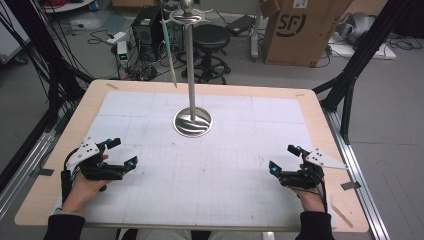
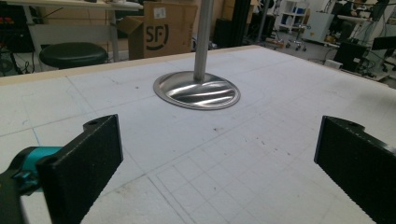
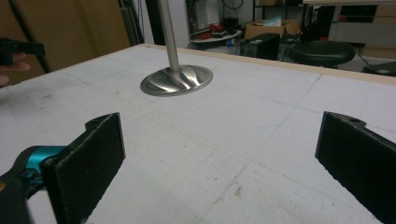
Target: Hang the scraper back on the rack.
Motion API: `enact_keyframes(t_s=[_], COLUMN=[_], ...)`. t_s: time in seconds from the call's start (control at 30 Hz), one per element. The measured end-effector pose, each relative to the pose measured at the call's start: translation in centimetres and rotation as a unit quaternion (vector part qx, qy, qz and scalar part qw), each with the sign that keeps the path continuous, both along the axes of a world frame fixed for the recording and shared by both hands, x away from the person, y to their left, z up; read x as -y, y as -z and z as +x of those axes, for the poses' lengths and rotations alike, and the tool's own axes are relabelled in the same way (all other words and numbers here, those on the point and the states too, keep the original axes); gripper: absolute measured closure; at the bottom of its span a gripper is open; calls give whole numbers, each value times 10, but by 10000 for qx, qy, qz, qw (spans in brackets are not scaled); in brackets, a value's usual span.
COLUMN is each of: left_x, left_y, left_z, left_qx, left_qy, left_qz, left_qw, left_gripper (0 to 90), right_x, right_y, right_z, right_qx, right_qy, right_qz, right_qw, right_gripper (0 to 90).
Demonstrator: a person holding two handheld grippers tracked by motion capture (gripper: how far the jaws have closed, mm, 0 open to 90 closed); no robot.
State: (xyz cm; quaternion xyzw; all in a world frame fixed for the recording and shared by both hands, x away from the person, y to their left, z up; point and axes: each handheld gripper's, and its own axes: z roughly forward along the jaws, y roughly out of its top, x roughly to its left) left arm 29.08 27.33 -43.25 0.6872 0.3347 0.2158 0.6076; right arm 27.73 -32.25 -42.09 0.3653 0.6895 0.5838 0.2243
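While both of my hand-held grippers rest low over the counter (image 1: pixel 320 112), the left hand-held gripper (image 1: pixel 122 152) and the right hand-held gripper (image 1: pixel 281 157) each stand wide and hold nothing. Between them, well apart toward the far side, the metal stand (image 1: pixel 192 121) rises upright from its round base.

A shiny metal stand (image 1: pixel 192 122) stands upright on the table's far middle.
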Motion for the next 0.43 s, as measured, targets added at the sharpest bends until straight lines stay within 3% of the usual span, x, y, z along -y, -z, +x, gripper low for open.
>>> enact_keyframes(t_s=[0.2, 0.3, 0.43], left_x=[-7, -6, -4], left_y=[2, 3, 5], left_z=[-4, -4, -3], left_qx=[17, -13, -80], left_qy=[-217, -219, -179], left_qz=[-144, -116, -52], left_qw=[9997, 9997, 9998], left_gripper=[17, 17, 17], right_x=[5, 2, 0], right_y=[0, -1, -1], right_z=[-3, -5, -4], right_qx=[168, 380, 338], right_qy=[96, 13, -90], right_qz=[60, 34, -12], right_qw=[9998, 9993, 9994], right_gripper=[3, 3, 3])
